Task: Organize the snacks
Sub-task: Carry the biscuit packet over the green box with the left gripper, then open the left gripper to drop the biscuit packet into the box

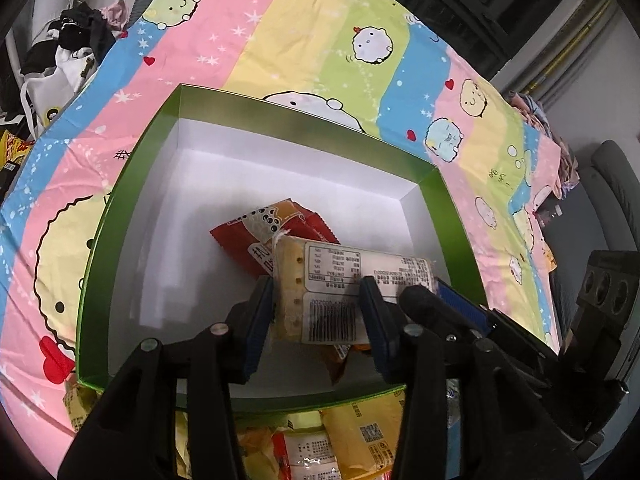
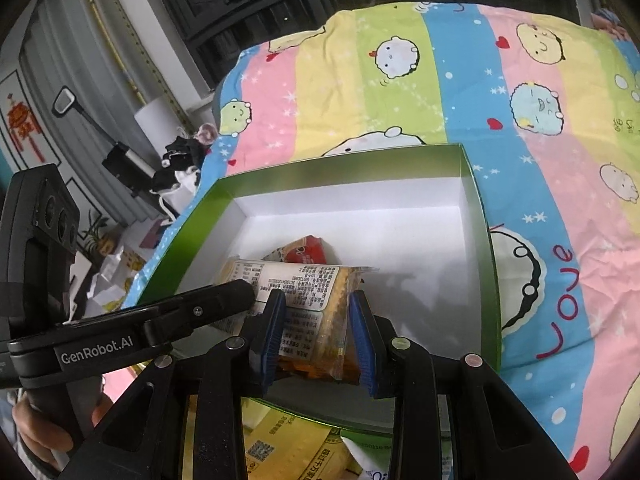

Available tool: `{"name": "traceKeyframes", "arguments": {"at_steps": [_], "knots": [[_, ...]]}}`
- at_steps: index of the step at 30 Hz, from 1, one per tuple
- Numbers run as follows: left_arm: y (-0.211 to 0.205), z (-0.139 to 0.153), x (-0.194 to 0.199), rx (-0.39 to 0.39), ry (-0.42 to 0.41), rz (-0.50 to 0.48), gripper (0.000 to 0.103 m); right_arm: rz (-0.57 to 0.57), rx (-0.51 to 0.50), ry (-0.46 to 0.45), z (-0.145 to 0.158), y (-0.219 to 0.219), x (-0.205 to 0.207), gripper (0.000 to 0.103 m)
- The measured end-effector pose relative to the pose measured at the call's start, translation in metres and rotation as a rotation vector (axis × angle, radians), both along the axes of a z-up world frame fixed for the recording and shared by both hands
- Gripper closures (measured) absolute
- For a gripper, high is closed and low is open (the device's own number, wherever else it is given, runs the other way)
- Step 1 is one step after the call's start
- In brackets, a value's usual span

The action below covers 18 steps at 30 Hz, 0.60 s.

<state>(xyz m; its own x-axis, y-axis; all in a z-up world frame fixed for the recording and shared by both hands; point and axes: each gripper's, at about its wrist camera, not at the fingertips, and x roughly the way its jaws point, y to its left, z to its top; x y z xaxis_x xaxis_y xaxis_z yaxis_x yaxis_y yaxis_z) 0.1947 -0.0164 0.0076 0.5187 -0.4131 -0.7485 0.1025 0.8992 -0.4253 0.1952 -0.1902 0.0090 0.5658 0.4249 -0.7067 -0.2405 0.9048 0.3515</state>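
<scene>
You are early in the sorting; the green box (image 1: 132,184) sits on the bed's striped sheet (image 1: 280,32), with only a red packet (image 1: 256,228) lying near its middle. Your left tool (image 1: 316,320) and right tool (image 2: 318,336) each clamp an end of one labelled cracker pack (image 1: 344,292) above the box's near edge, not yet set down; more packets (image 1: 360,440) wait outside that edge. The left view alone shows the pack's barcode and loose clothes (image 1: 76,48) off the bed's far left corner; the right view alone shows your hand (image 2: 44,428) on the left tool's handle.
</scene>
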Motion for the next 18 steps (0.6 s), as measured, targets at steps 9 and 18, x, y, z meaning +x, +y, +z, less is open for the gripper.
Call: {"name": "traceKeyframes", "arguments": {"at_steps": [9, 18], "knots": [[0.015, 0.019, -0.010, -0.004, -0.041, 0.046, 0.034, -0.058, 0.027, -0.019, 0.011, -0.019, -0.009, 0.051], [0.038, 0.042, -0.050, -0.015, -0.102, 0.075, 0.028, -0.066, 0.043, -0.040, 0.030, -0.037, -0.042, 0.051]]}}
